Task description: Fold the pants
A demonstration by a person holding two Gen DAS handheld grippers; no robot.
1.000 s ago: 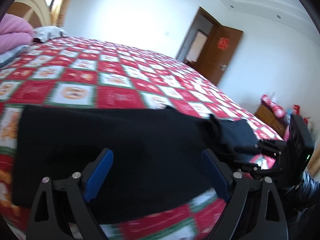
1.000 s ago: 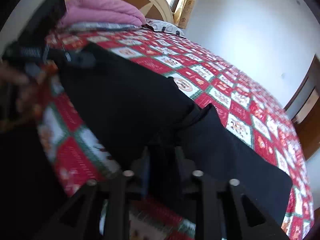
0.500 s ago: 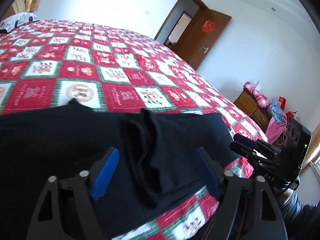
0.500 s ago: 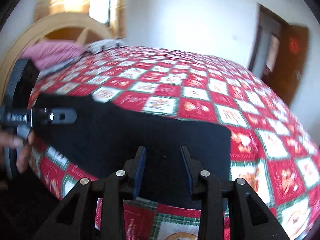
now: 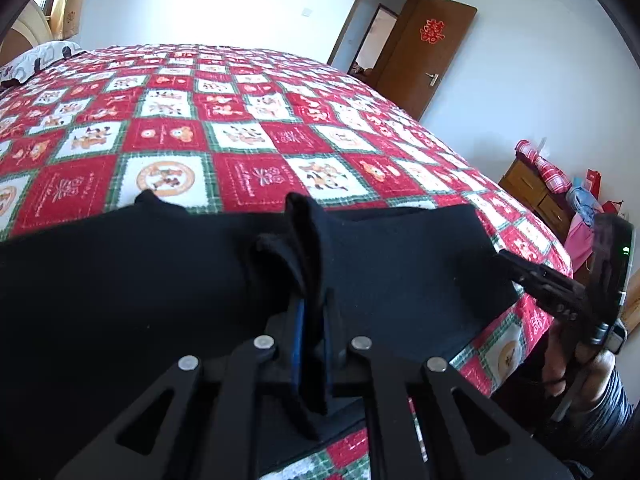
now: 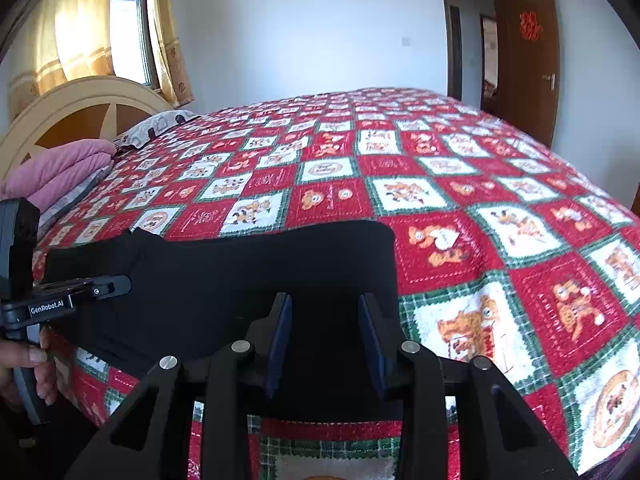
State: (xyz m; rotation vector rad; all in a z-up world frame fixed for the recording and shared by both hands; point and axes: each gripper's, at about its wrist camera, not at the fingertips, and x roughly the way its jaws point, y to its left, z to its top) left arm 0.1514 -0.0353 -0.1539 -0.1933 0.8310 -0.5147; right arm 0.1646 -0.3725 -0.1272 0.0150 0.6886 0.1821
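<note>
Black pants (image 5: 132, 276) lie flat along the near edge of the bed, also in the right wrist view (image 6: 256, 264). My left gripper (image 5: 312, 320) is shut on a raised fold of the pants near their middle, bunching the cloth upward. It also shows in the right wrist view (image 6: 100, 290). My right gripper (image 6: 324, 332) is open, with blue pads on either side of the pants' near edge at their right end. It also shows at the right of the left wrist view (image 5: 516, 266).
The bed has a red, white and green patchwork quilt (image 6: 460, 184). Pink bedding (image 6: 56, 172) and a pillow lie by the cream headboard (image 6: 68, 108). A brown door (image 5: 424, 44) stands open. A wooden dresser (image 5: 536, 192) with clutter stands right of the bed.
My left gripper went from wide open to shut on a fold of the pants. My right gripper let go of the cloth, opened and swung toward the pants' right end.
</note>
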